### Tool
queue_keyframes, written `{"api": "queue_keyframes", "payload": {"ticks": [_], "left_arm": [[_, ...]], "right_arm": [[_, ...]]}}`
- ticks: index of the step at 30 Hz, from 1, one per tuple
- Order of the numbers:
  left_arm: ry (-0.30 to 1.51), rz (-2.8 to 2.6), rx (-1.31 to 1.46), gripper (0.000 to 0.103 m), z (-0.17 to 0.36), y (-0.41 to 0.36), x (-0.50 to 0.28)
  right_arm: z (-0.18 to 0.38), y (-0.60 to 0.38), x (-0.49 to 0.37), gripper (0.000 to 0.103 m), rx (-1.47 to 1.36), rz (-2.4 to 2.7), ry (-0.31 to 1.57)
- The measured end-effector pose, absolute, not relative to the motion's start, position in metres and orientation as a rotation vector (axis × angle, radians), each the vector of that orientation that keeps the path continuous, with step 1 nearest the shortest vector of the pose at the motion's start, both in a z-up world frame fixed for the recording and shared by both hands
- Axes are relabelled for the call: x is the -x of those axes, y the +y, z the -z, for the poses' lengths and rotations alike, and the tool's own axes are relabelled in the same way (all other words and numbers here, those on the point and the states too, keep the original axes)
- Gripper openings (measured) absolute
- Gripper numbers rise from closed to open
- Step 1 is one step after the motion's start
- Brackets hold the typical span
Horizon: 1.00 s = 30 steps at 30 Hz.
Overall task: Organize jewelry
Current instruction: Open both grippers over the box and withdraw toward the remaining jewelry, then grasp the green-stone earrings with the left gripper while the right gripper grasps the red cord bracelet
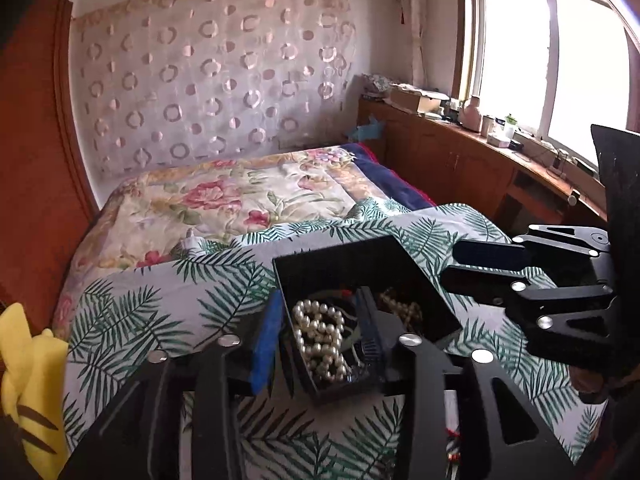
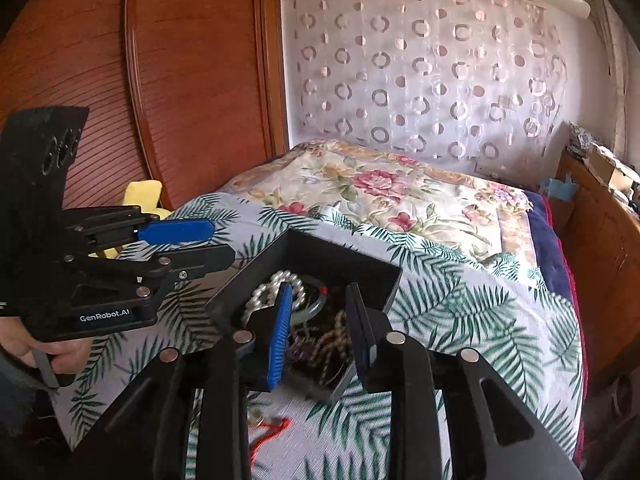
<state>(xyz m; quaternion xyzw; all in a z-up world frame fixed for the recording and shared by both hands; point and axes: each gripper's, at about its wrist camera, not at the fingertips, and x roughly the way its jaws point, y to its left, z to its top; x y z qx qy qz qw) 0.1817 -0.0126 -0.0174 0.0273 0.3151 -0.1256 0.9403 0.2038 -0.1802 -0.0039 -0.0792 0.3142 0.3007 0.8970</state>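
Observation:
A black open jewelry box (image 1: 372, 258) sits on the palm-leaf bedspread (image 1: 168, 304). It holds a white pearl necklace (image 1: 320, 336) and a brown bead string (image 1: 404, 310). My left gripper (image 1: 318, 332) is open, its jaws straddling the box's left wall, one finger outside and one inside. My right gripper (image 2: 320, 328) is open above the box (image 2: 304, 256), over the brown beads (image 2: 332, 340) beside the pearls (image 2: 276, 284) and a green bangle (image 2: 310, 308). The right gripper also shows in the left wrist view (image 1: 472, 266), and the left one in the right wrist view (image 2: 218, 246).
A red cord (image 2: 272, 432) lies on the bedspread in front of the box. A floral quilt (image 1: 240, 196) covers the far bed. A yellow plush toy (image 1: 32, 384) sits at the left, a wooden wardrobe (image 2: 160, 80) behind it. A cluttered wooden sill (image 1: 480, 140) runs along the right.

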Motion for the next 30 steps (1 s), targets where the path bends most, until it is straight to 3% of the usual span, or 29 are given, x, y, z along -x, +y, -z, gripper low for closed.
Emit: {"api": "queue_keyframes", "payload": {"ticks": [5,19,23,30], "left_arm": [[0.641,0.264,-0.036,0.058,0.027,-0.007,-0.155],[0.739,0.266,-0.014,0.068,0.073,0.004,-0.102],[0.749,0.265,-0.005,0.074,0.078,0.009,-0.094],[0.773,0.273,-0.009,0.075,0.086,0.010,-0.082]], "right_arm": [[0.018,-0.194,-0.174,0.030,0.134,-0.630,0.675],[0.073,-0.177,-0.122,0.030,0.198,-0.710,0.814],[0.080,-0.168,-0.118,0.025,0.229,-0.732,0.840],[0.087,-0.153,-0.114,0.019,0.310,-0.756,0.866]]}}
